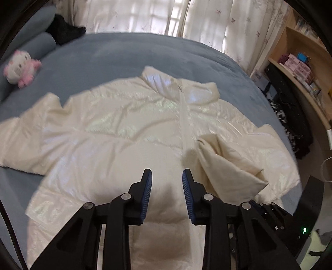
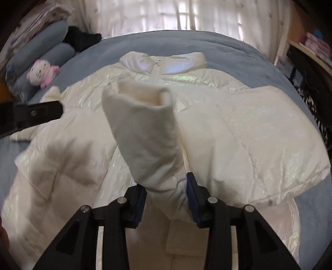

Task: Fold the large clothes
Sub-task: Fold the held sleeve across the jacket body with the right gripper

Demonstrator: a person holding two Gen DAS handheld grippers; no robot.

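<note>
Blue pads of the left hand-held gripper (image 1: pixel 167 173) stand apart w/ nothing between them, hovering over the lower front of the jacket (image 1: pixel 128 128). Right hand-held gripper (image 2: pixel 166 182) has the jacket's sleeve (image 2: pixel 145 133) between its jaws; jaws are parted and I can't tell if the pads press on the fabric. Sleeve is folded in over the jacket's front, matte cuff end pointing toward the collar (image 2: pixel 166 62).

Jacket is a cream-white, glossy puffer w/ pearly sheen, lying front-up and zipped, spread across a blue-grey bed (image 1: pixel 124 54); other sleeve stretches out flat to the side. Pink-and-white plush toy (image 1: pixel 20 68) sits on the bed well apart from the jacket, near grey pillows. Curtains (image 1: pixel 145 14) hang behind; wooden shelf (image 1: pixel 298 68) beside the bed.
</note>
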